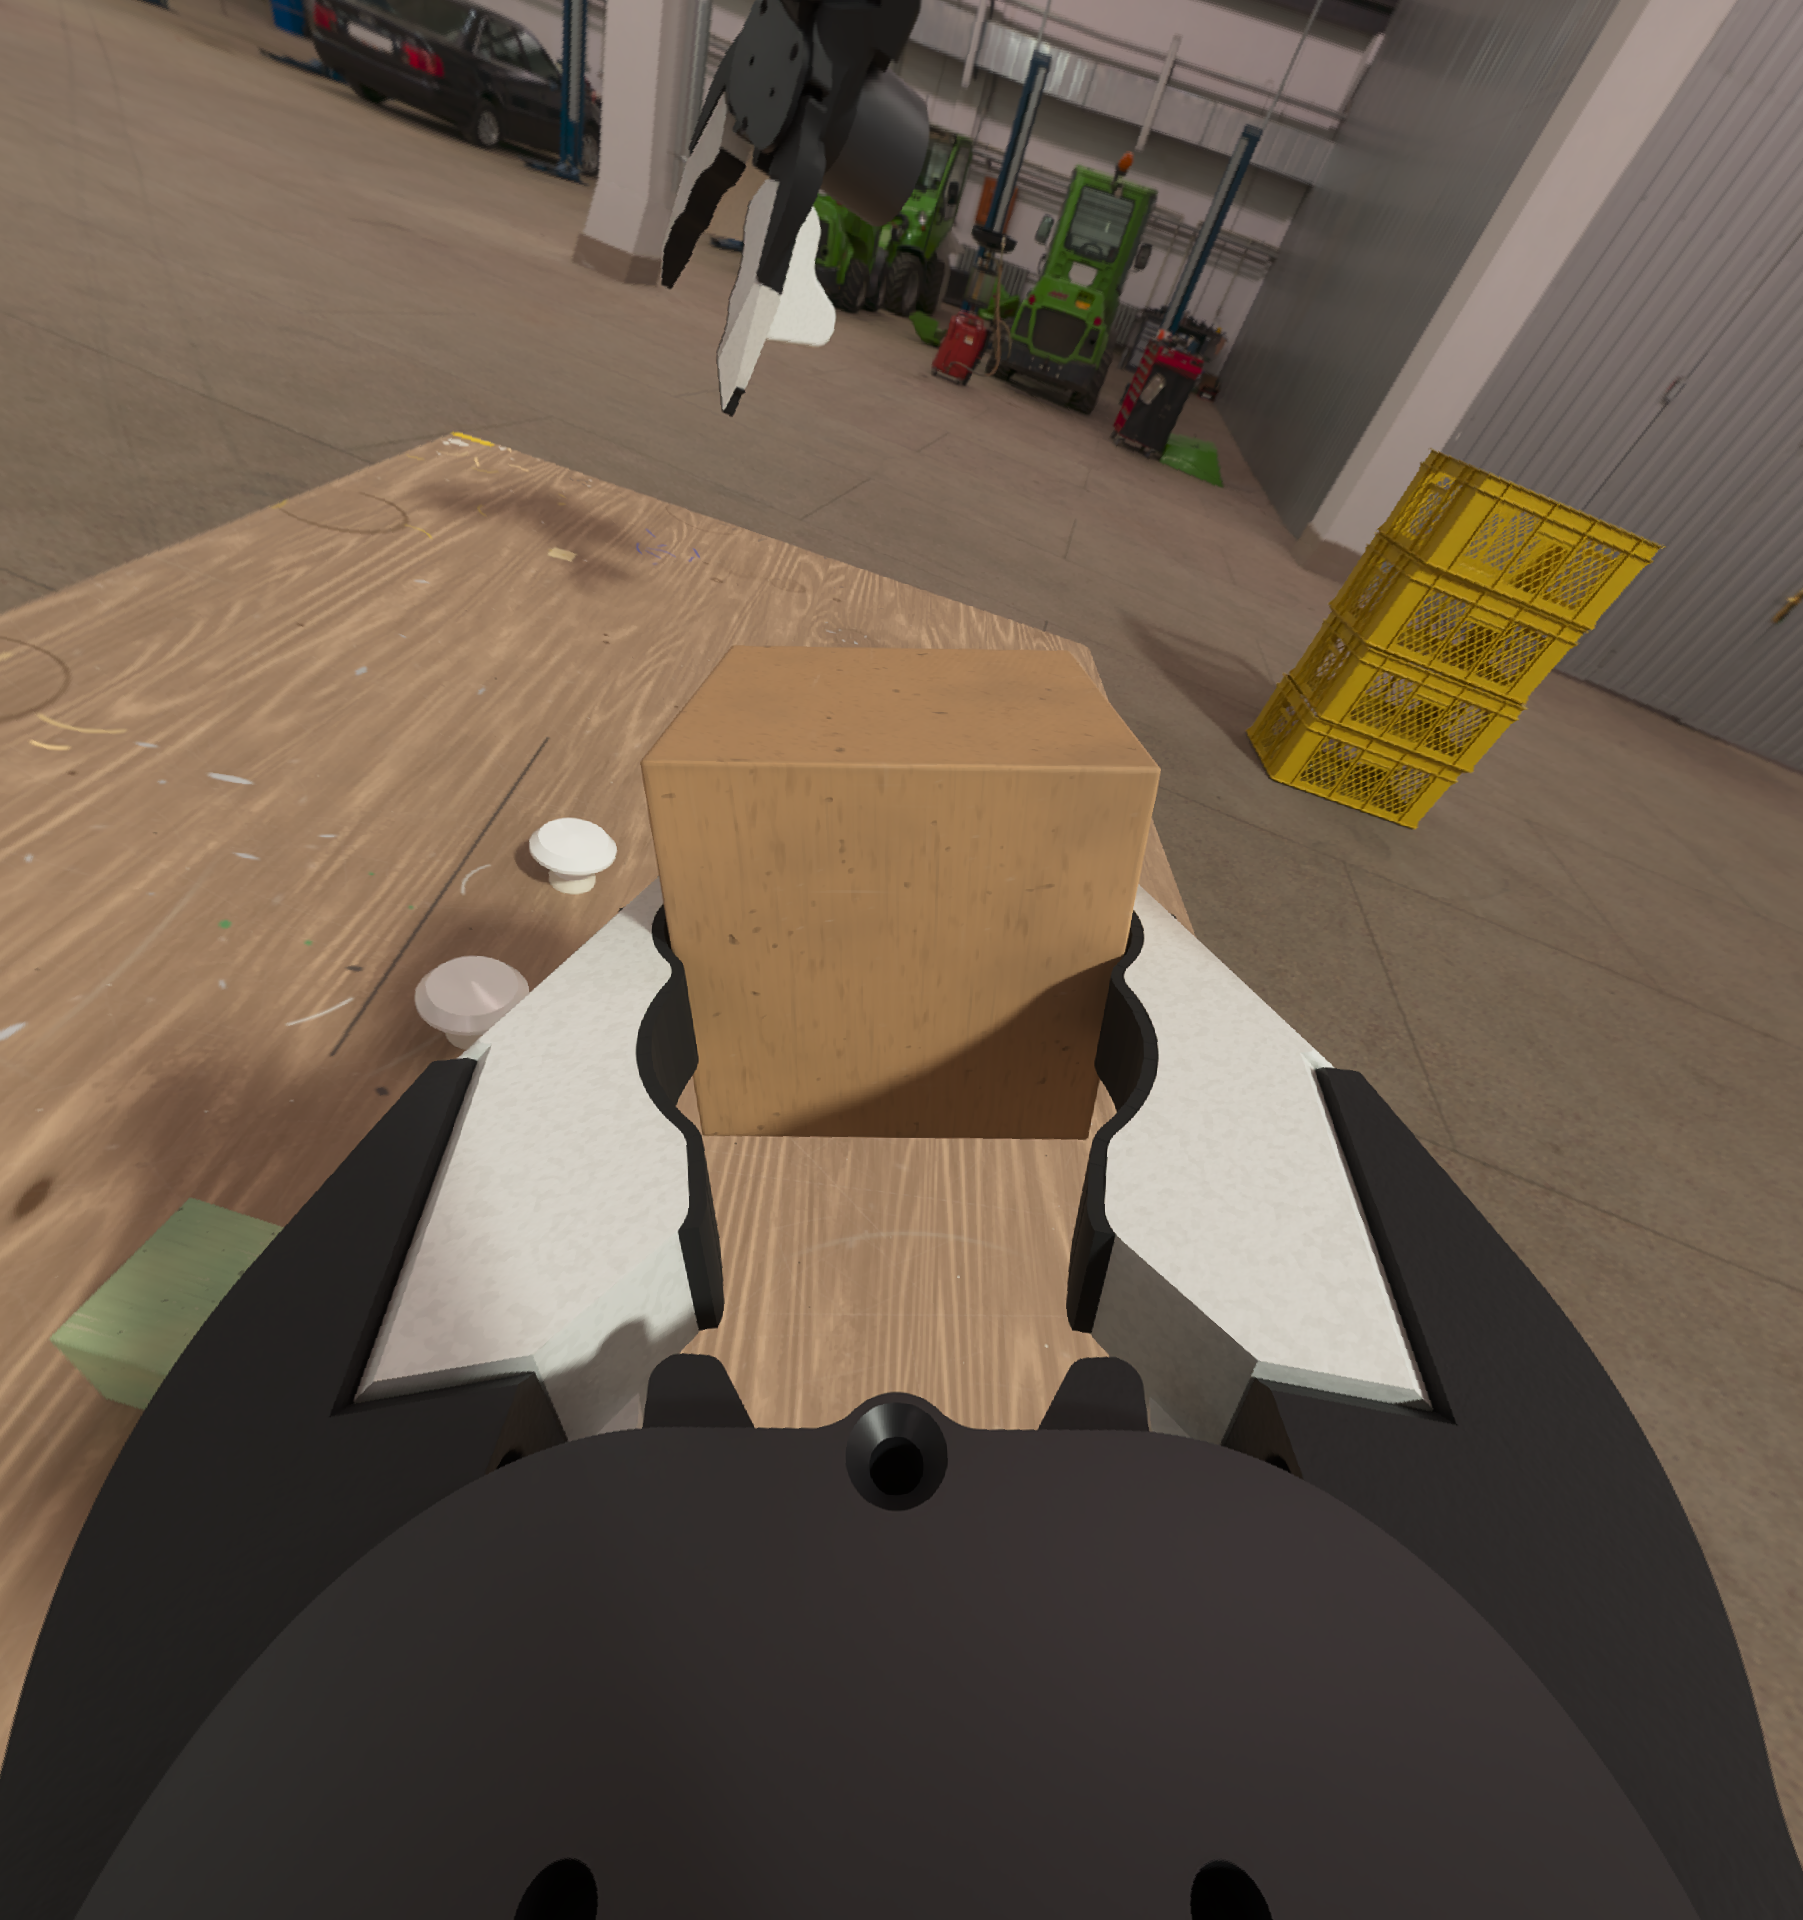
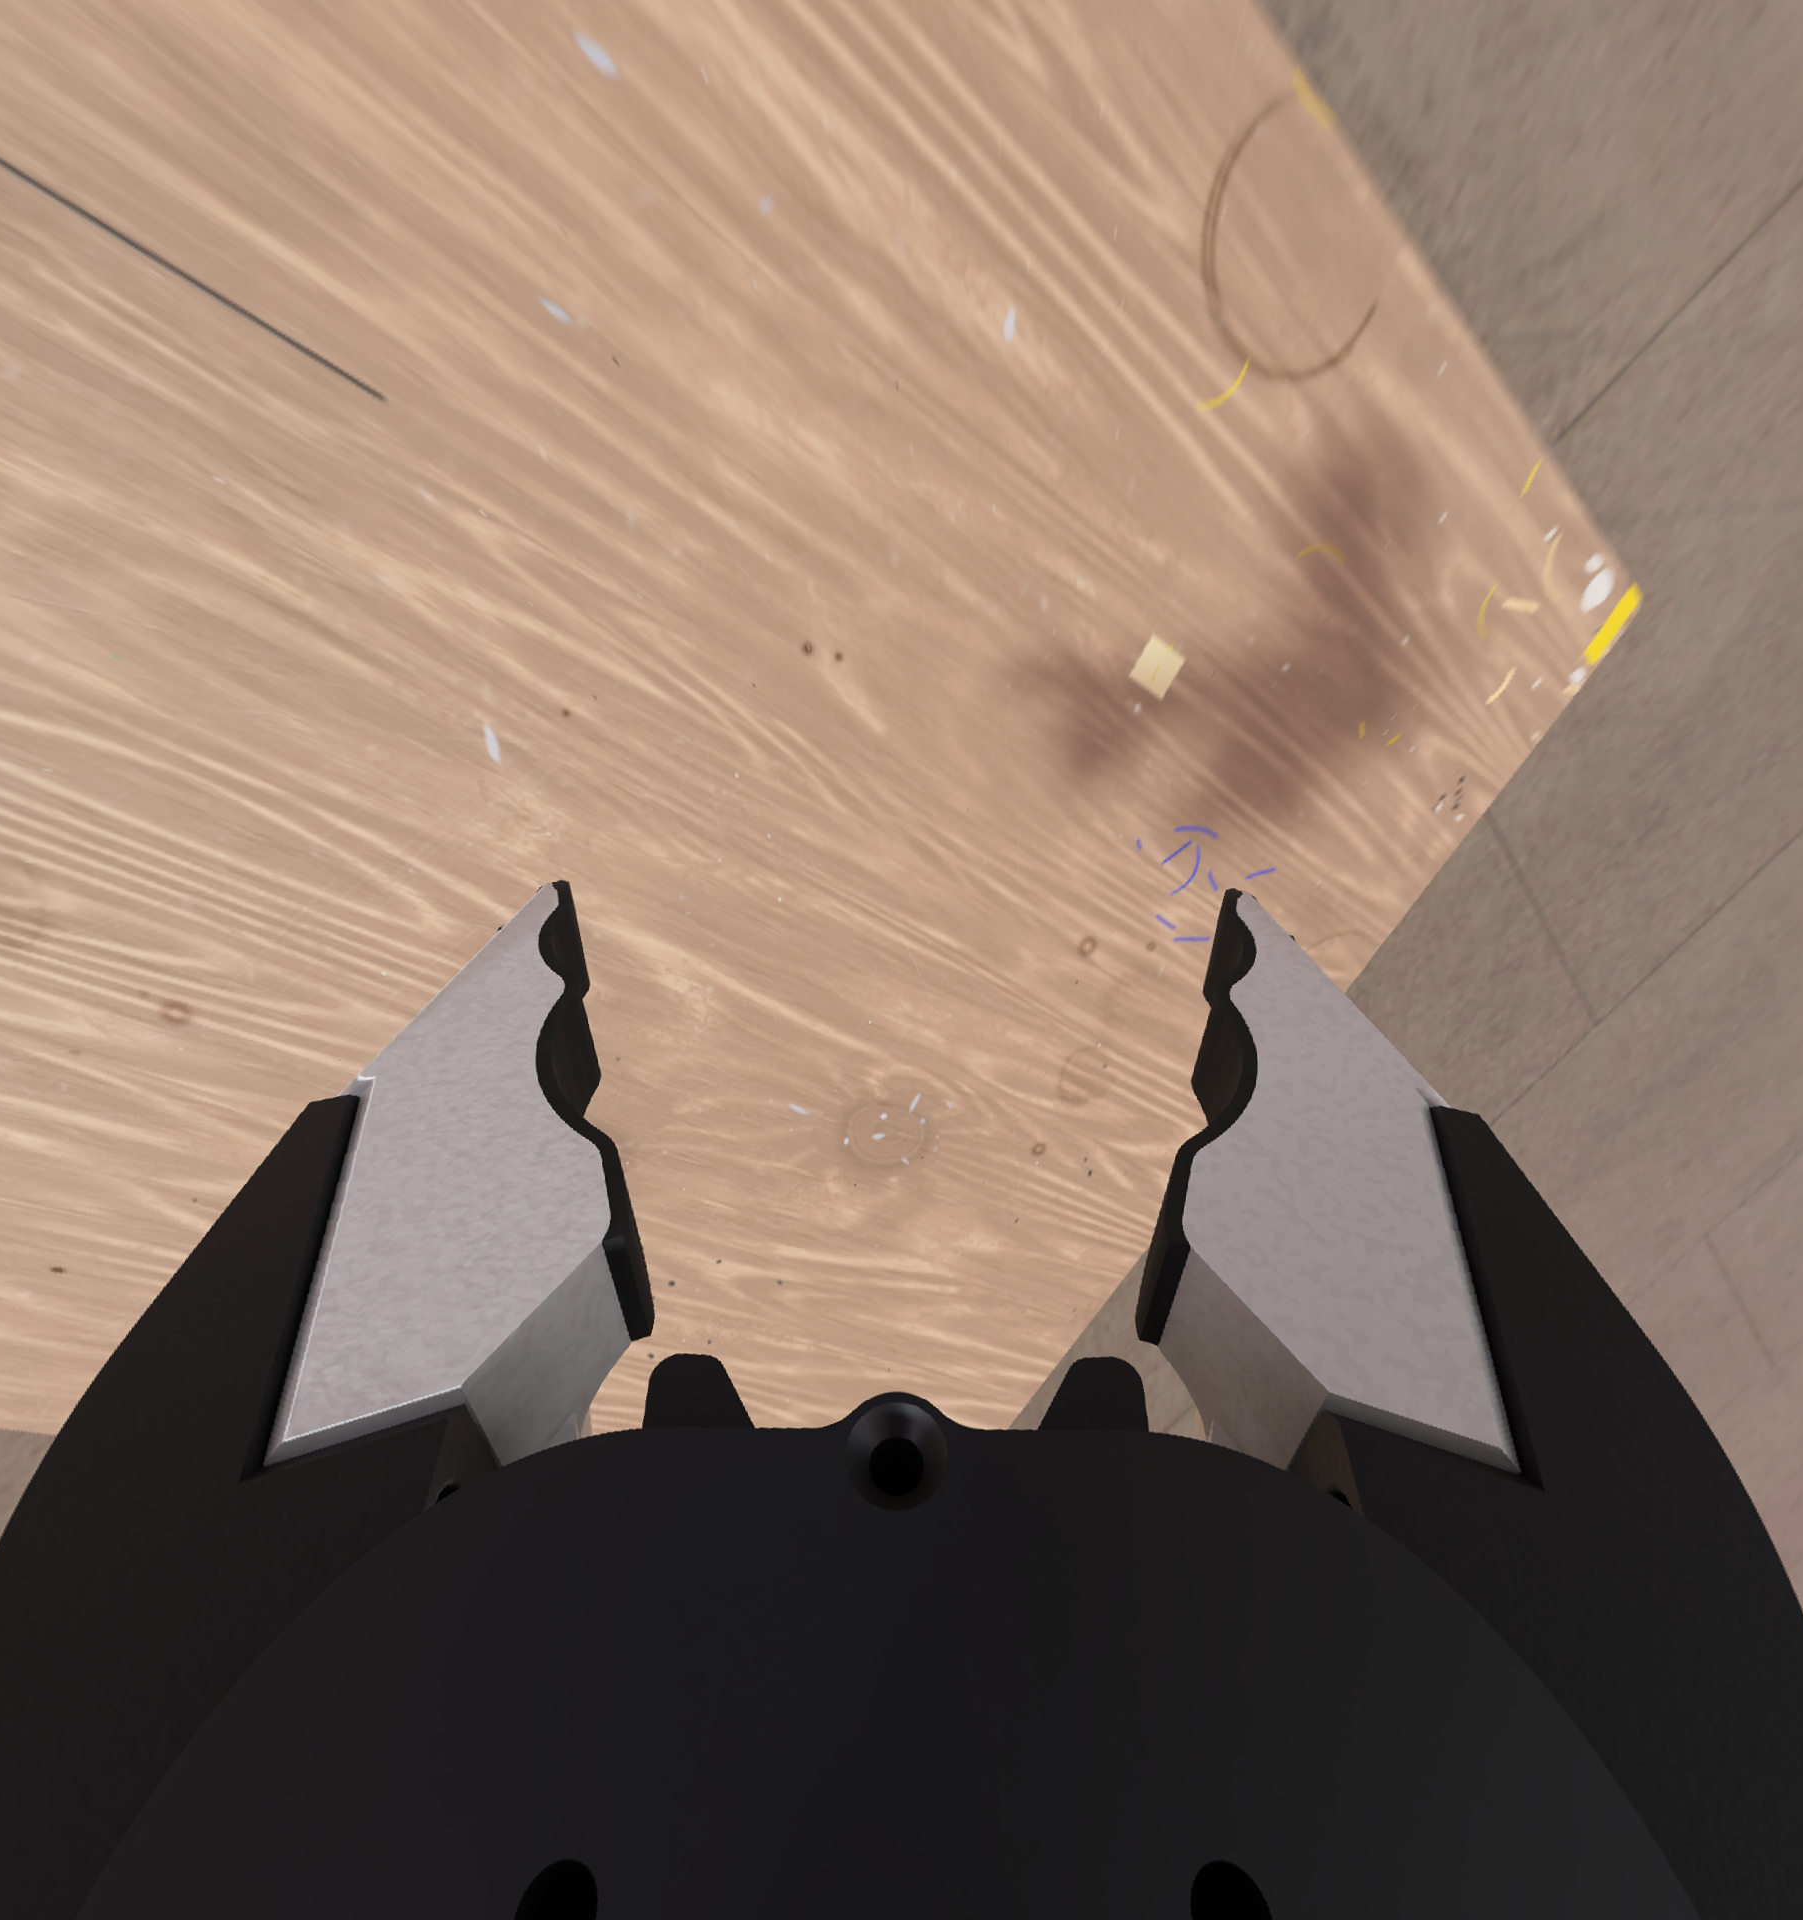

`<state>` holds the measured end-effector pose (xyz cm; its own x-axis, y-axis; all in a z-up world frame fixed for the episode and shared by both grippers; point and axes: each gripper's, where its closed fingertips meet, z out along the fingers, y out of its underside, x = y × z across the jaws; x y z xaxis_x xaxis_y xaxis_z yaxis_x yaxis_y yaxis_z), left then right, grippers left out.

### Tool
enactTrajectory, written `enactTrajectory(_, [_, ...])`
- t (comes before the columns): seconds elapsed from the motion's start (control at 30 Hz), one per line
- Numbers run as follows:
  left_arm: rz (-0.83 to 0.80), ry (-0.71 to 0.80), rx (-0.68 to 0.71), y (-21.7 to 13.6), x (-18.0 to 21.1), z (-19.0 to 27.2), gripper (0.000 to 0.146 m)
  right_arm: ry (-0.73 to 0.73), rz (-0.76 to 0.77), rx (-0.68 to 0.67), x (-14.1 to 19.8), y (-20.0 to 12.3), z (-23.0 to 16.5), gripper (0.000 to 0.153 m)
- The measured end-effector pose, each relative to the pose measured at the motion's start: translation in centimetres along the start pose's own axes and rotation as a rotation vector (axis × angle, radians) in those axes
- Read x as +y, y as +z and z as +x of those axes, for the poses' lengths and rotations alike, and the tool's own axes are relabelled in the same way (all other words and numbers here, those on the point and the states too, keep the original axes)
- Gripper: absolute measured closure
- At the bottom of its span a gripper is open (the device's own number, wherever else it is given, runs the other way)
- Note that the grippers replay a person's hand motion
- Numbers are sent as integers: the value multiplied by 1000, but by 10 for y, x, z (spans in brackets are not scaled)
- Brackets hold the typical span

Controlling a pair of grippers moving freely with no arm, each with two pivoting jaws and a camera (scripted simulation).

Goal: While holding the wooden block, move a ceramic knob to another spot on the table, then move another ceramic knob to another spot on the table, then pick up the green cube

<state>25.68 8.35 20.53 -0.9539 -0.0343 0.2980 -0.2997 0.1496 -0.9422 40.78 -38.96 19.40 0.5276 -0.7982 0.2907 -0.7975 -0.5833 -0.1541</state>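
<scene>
My left gripper [image 1: 897,920] is shut on the wooden block [image 1: 897,883], a tan cube gripped by its two sides, near the table's right edge. Two white ceramic knobs [image 1: 572,852] [image 1: 466,997] sit on the wooden table [image 1: 253,727] just left of my left finger. The pale green cube [image 1: 164,1299] lies at the lower left, partly hidden by the gripper body. My right gripper [image 1: 705,338] hangs high above the far end of the table. In the right wrist view it [image 2: 897,894] is open and empty, looking down at bare tabletop [image 2: 668,520] near a corner.
The table's right edge [image 1: 1136,790] and far corner [image 1: 461,442] drop to a concrete floor. Stacked yellow crates [image 1: 1448,634] stand on the floor to the right. Green vehicles [image 1: 1073,281] and a dark car [image 1: 440,62] are far behind.
</scene>
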Motion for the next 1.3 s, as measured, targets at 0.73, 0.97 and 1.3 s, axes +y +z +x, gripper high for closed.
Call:
enactTrajectory(0.73, [22, 52, -60, -21, -9, 5, 68, -613, 294, -63, -90, -46, -167, 54])
enactTrajectory(0.97, [27, 44, -69, -24, -9, 0, 68, -739, 259, -147, -102, 5, -224, 57])
enactTrajectory(1.3, [3, 47, -80, -21, -5, -4, 68, -836, 162, -216, -107, 77, -267, 66])
